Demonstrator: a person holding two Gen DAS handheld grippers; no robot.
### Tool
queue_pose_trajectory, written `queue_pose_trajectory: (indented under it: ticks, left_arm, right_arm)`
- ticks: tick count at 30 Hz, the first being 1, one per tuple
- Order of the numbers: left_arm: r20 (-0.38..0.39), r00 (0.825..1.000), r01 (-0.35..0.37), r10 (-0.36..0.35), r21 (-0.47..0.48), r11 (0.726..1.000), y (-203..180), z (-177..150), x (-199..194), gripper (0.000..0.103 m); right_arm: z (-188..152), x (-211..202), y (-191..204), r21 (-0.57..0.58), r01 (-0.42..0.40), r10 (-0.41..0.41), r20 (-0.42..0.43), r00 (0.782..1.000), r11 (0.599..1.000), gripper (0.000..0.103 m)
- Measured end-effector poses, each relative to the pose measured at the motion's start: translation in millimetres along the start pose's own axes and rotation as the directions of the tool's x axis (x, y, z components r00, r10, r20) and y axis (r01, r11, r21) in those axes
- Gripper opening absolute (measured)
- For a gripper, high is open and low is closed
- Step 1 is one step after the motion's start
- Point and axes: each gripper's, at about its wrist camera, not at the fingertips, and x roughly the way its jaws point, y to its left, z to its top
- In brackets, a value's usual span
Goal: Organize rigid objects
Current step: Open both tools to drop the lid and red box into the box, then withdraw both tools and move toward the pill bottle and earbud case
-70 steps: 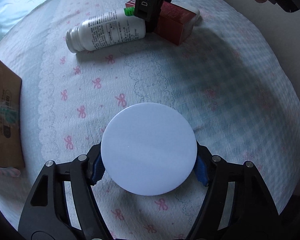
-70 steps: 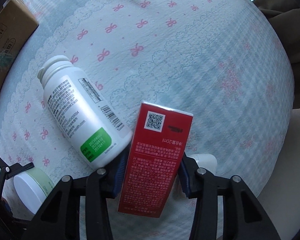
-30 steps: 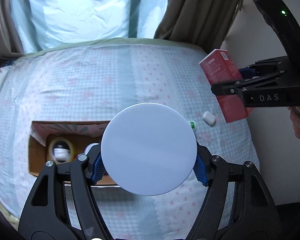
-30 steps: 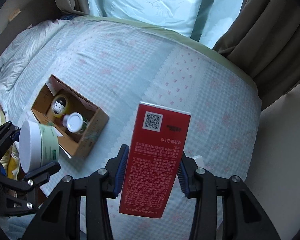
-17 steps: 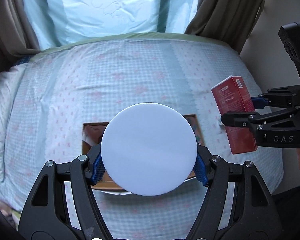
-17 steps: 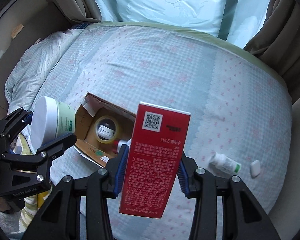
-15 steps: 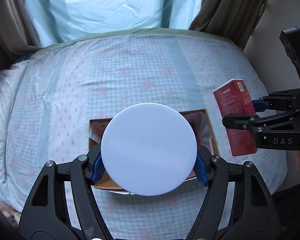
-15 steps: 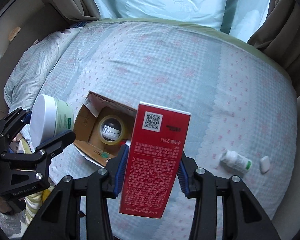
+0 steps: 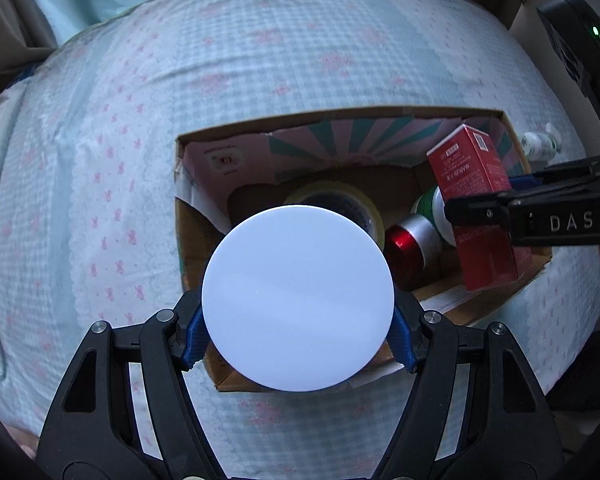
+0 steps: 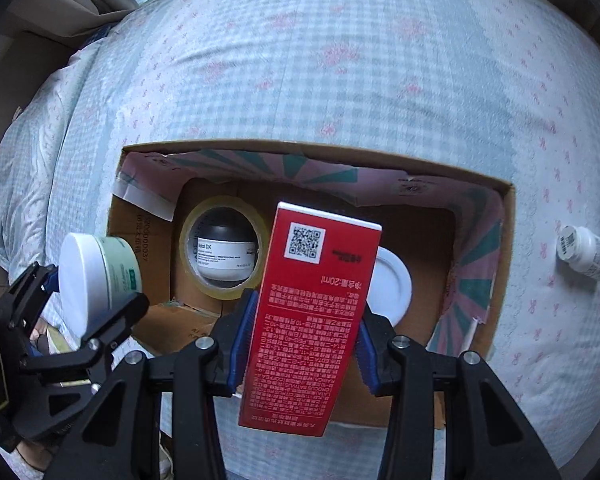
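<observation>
Right wrist: red carton [image 10: 308, 312] inside cardboard box [image 10: 508, 216] rim.

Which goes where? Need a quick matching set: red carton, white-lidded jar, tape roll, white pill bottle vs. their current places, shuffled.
Things:
1. red carton
2. white-lidded jar
3. tape roll
4. white pill bottle

Places:
A. lying on the bedspread, outside the cardboard box
B. clamped in the right gripper
C. on the box floor, ringed around a dark jar
D. clamped in the left gripper

Pairs: 1-B, 2-D, 3-C, 4-A
</observation>
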Motion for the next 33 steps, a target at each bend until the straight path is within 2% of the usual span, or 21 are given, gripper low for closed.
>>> queue_pose_trajectory:
  ticks: [6, 10, 11, 12, 13, 14, 15, 16, 20, 24, 33]
  left_arm:
    - [-0.029, 1.0, -0.01, 0.011, 0.059, 0.998, -7.3, 0.9, 13.0, 0.068]
    - [-0.037, 0.999, -0.004, 0.007, 0.093, 0.996, -11.2, 9.3, 10.5, 0.068]
    - [-0.045, 0.999, -0.006, 0.01, 0.102, 0.995, -13.0, 11.8, 10.6, 0.07]
    - [-0.04, 0.999, -0.013, 0.018, 0.112, 0.994, -15.0, 13.6, 8.9, 0.09]
    - [-0.022, 0.999, -0.023, 0.026, 0.117, 0.993, -16.2, 15.3, 4.4, 0.103]
    - [0.01, 1.0, -0.025, 0.024, 0.119, 0.993, -16.8, 16.8, -1.8, 0.103]
    - [0.022, 1.0, -0.02, 0.018, 0.126, 0.992, -17.9, 18.5, -6.1, 0.103]
    - [0.028, 0.999, -0.019, 0.015, 0.136, 0.991, -19.0, 19.8, -8.7, 0.103]
    - [-0.01, 0.998, -0.053, 0.056, 0.173, 0.984, -22.2, 19.7, -5.2, 0.103]
    - [-0.034, 0.999, -0.015, 0.02, 0.14, 0.99, -19.7, 14.5, -5.0, 0.103]
    - [-0.037, 0.999, -0.013, 0.016, 0.086, 0.996, -15.1, 4.0, -14.8, 0.103]
  right_arm:
    - [11.7, 11.1, 3.3, 0.004, -0.007, 0.007, -0.024, 1.0, 1.0, 0.041]
    - [21.0, 16.0, 7.6, -0.011, -0.006, 0.005, -0.068, 0.998, 1.0, 0.042]
    - [23.8, 17.1, 8.8, -0.024, -0.002, 0.0, -0.073, 0.997, 1.0, 0.042]
    - [26.7, 18.7, 10.3, -0.034, 0.004, -0.006, -0.075, 0.997, 0.999, 0.042]
    - [28.2, 18.5, 9.9, -0.027, 0.011, -0.013, -0.074, 0.997, 1.0, 0.048]
    - [29.8, 17.4, 7.9, -0.011, 0.017, -0.017, -0.071, 0.997, 1.0, 0.074]
    - [30.7, 15.5, 4.4, 0.006, 0.015, -0.014, -0.064, 0.998, 1.0, 0.091]
    - [31.0, 12.7, 1.5, 0.016, 0.006, -0.005, -0.053, 0.999, 1.0, 0.103]
    - [26.5, 3.9, -5.4, 0.021, 0.025, -0.024, -0.016, 1.0, 0.999, 0.103]
    - [21.2, 2.4, -8.8, 0.031, 0.025, -0.025, -0.019, 1.0, 0.999, 0.103]
    - [14.9, -7.6, -7.9, 0.041, 0.028, -0.027, -0.011, 1.0, 0.999, 0.103]
